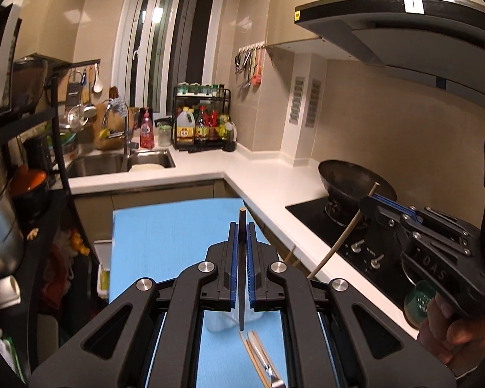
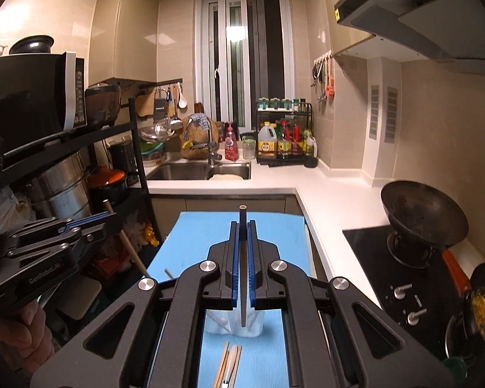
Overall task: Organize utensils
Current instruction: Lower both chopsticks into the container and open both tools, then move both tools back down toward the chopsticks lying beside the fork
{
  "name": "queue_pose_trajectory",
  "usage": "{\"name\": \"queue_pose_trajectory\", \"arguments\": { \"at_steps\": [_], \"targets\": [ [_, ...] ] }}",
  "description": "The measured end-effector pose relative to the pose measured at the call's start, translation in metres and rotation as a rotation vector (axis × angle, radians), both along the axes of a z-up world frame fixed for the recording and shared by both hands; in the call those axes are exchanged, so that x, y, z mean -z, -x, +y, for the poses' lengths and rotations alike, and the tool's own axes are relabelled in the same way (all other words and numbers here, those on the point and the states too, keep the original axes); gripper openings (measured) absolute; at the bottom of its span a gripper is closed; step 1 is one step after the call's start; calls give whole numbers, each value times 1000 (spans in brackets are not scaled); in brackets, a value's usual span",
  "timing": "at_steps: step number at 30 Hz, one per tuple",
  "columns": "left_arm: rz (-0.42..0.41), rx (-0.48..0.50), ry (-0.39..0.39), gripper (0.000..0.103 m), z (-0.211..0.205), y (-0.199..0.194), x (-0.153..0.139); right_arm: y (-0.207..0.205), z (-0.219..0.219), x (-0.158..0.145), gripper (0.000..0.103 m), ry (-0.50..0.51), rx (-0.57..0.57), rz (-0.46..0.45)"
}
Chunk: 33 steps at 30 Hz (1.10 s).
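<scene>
Blue foam board (image 1: pixel 165 236) fills the lower centre of both views, and each gripper is clamped on one chopstick. The left gripper (image 1: pixel 241 226) pinches a dark chopstick (image 1: pixel 241 278) upright; the right gripper (image 2: pixel 241 226) does the same with its own chopstick (image 2: pixel 242 278). Below them stands a clear holder (image 2: pixel 239 325), apparently empty, near loose utensils (image 2: pixel 230 365) at the bottom edge. Judging by this, sorting is barely begun: two sticks lifted, none stowed.

A blue mat (image 2: pixel 210 236) carries loose wooden chopsticks (image 2: pixel 231 365) and what looks like a clear container (image 2: pixel 232 323).
</scene>
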<state>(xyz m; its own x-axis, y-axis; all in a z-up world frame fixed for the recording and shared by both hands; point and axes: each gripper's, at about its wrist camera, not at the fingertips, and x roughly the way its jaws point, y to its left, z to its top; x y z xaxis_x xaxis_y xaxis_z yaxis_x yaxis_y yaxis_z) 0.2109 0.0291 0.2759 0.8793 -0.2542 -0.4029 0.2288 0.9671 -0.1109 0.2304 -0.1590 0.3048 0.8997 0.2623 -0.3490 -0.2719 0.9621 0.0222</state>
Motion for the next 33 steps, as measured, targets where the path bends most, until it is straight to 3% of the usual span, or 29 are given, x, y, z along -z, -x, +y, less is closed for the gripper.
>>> {"name": "queue_pose_trajectory", "arguments": {
  "at_steps": [4,7,17,22,27,29,30,31,33],
  "targets": [
    [-35,-7,26,5,4,-27,-16,-20,3,-6,5,-19,-10,-12],
    [-20,-15,40,5,6,-49,-11,-36,8,6,5,-13,-15,4],
    [125,-15,-6,5,0,-111,60,-86,22,70,5,28,-16,87],
    [156,1,-42,5,-9,-123,82,-101,21,93,5,26,-17,129],
    [240,45,-57,5,-17,-134,99,-109,22,111,8,48,-36,208],
    [251,55,-60,11,-19,-131,98,-104,18,110,12,42,-27,216],
    [244,53,-56,21,-18,-128,95,-98,16,107,14,37,-29,208],
    [227,48,-45,25,-16,-121,89,-91,14,103,16,40,-31,195],
    [199,33,-31,26,-13,-109,80,-76,12,94,19,49,-38,170]
  ]
}}
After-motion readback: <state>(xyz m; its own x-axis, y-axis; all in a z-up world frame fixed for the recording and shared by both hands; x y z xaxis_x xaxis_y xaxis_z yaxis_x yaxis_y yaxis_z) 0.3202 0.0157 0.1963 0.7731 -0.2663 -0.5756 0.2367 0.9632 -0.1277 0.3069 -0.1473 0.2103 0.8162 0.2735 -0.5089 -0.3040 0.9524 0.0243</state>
